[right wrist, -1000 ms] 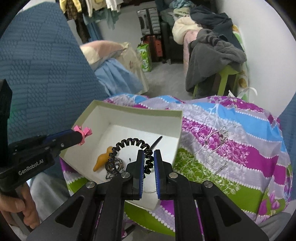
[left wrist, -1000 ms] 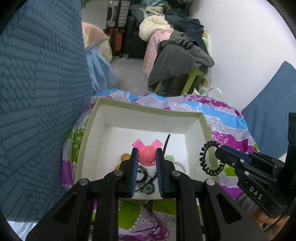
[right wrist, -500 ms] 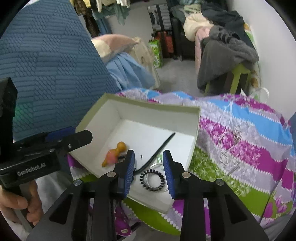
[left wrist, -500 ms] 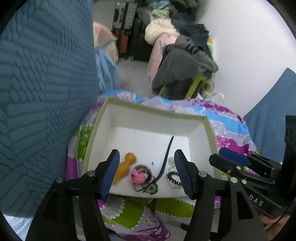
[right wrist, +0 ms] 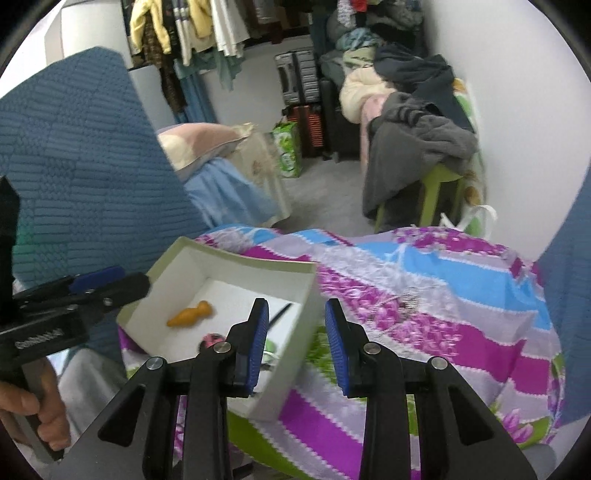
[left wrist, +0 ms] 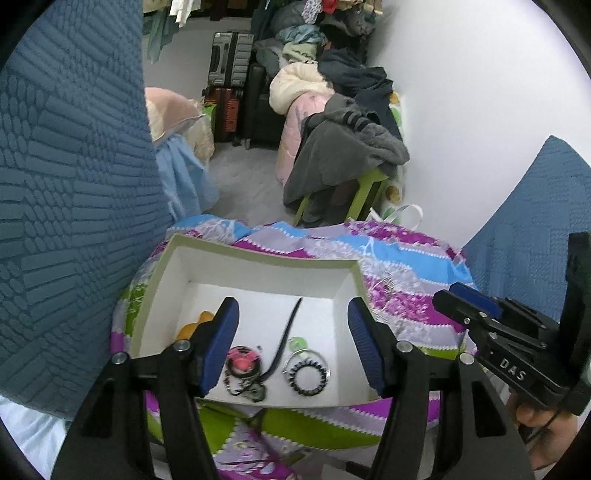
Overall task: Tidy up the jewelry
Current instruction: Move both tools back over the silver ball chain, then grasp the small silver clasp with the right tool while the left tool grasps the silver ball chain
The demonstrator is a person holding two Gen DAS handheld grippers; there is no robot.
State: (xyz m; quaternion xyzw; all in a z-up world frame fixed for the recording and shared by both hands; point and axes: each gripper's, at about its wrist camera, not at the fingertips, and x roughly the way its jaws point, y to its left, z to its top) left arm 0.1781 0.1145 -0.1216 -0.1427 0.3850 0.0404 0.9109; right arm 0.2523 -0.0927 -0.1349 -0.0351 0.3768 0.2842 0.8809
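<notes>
Ahead of my tongs, past the floral bedspread (right wrist: 424,295), grey floor (right wrist: 325,184) runs to stacked suitcases (left wrist: 229,85). A green stool (right wrist: 439,192) heaped with a grey garment (right wrist: 413,147) stands against the white wall (left wrist: 480,110) to my right. Hanging clothes (right wrist: 192,33) crowd the far left; blue quilted fabric (left wrist: 66,184) rises at my left.

Right gripper (right wrist: 295,339) agape over box (right wrist: 236,258)

Ahead of me a grey garment (left wrist: 343,158) hangs over a green stool (left wrist: 365,192), with a cream and pink bundle (left wrist: 299,96) heaped behind it. Two suitcases (left wrist: 229,85) stand stacked at the far wall. Clothes (right wrist: 192,26) hang on a rail, and a green bag (right wrist: 288,147) sits on the floor (left wrist: 243,184).
</notes>
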